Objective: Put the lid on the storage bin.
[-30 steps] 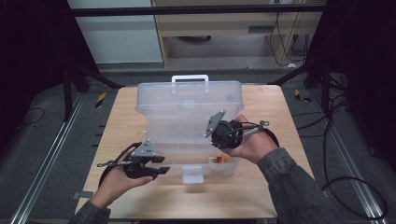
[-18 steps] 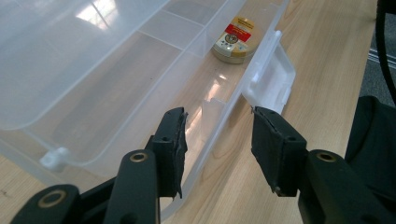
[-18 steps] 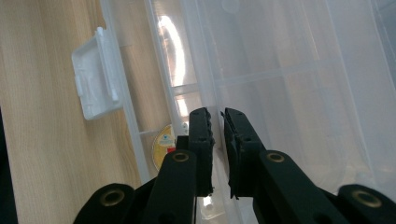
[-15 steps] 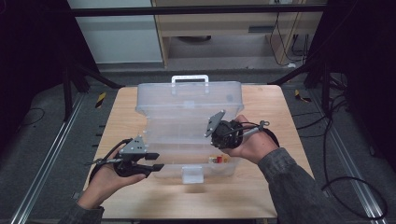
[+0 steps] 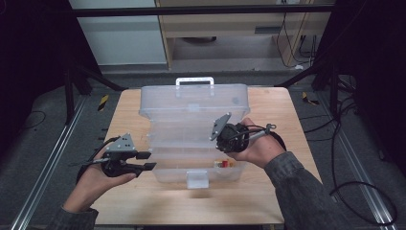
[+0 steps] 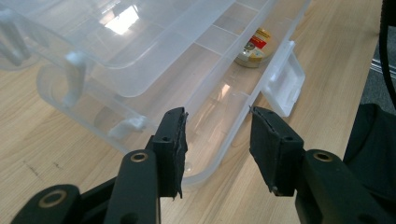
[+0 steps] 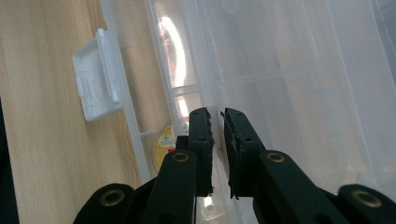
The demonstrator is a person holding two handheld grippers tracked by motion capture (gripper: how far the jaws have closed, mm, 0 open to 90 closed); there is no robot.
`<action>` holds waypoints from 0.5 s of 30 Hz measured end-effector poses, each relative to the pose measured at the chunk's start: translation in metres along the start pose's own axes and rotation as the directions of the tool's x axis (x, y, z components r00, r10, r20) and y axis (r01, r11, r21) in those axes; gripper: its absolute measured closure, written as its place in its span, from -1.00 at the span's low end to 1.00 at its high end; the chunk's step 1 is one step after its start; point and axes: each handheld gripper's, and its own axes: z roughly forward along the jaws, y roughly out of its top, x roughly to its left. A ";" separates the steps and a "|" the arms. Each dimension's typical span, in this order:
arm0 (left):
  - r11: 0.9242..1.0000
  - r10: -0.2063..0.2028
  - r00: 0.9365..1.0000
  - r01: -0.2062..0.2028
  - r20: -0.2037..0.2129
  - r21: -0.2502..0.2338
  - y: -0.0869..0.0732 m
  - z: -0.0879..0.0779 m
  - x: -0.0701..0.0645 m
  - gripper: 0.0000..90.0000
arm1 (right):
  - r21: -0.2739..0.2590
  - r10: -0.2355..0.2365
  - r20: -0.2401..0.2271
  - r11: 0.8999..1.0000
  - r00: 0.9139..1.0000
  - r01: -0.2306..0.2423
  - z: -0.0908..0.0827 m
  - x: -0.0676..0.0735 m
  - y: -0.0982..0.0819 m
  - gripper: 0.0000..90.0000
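While my right jaws (image 7: pixel 217 122) pinch the clear box's (image 5: pixel 158 112) tray wall, my left jaws (image 6: pixel 217 140) hang half-wide, holding nothing. I judge a hard tug could skid the box across the counter (image 5: pixel 268 201) or jolt the small tin (image 6: pixel 254 44).

The clear plastic compartment box (image 6: pixel 154 70) runs off the top and left edges of the left gripper view, so its far half and handle are cut away there; in the right gripper view the same box (image 7: pixel 299 93) spills past the top and right edges. The small round tin with a yellow and red label (image 7: pixel 164 144) is half hidden behind the right gripper (image 7: pixel 217 126) and a box rib, and its lettering is too small to read. In the high view that tin (image 5: pixel 224 164) is only a tiny red and yellow blur. The person's forearms are cut off by the bottom edge of the high view.
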 end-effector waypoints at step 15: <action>0.985 -0.122 0.985 0.106 -0.118 -0.135 0.007 -0.030 0.035 0.28 | 0.001 0.010 -0.004 1.000 1.000 -0.010 0.000 0.000 -0.001 0.82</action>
